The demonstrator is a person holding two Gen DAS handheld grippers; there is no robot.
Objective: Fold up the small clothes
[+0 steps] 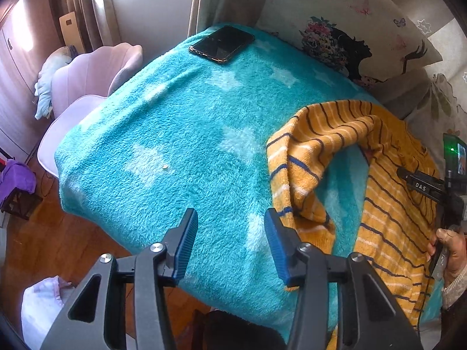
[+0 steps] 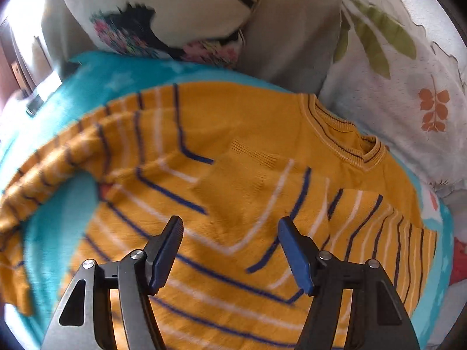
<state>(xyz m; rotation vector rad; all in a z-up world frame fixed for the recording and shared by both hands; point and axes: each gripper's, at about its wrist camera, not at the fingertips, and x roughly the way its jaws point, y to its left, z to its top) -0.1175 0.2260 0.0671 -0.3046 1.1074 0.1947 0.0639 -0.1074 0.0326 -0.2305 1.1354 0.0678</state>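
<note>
Counting: one mustard striped sweater (image 2: 233, 175), one teal blanket (image 1: 175, 134), one phone (image 1: 222, 43), two cushions. Sweater lay flat on blanket, toward my right; collar pointed at leaf-print cushion (image 2: 408, 93), long axis ran collar to hem, toward me. One sleeve (image 1: 303, 157) lay folded over. My left tongs (image 1: 230, 233) hung released above blanket; my right tongs (image 2: 230, 245) hung released above sweater chest, gripping nothing.

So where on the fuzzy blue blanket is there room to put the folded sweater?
The widest bare patch of the blanket lies between the phone at the far edge, the yellow striped sweater on the right, and the open left gripper at the near edge. The right side is crowded: sweater spread out, cushions pressing close.
</note>
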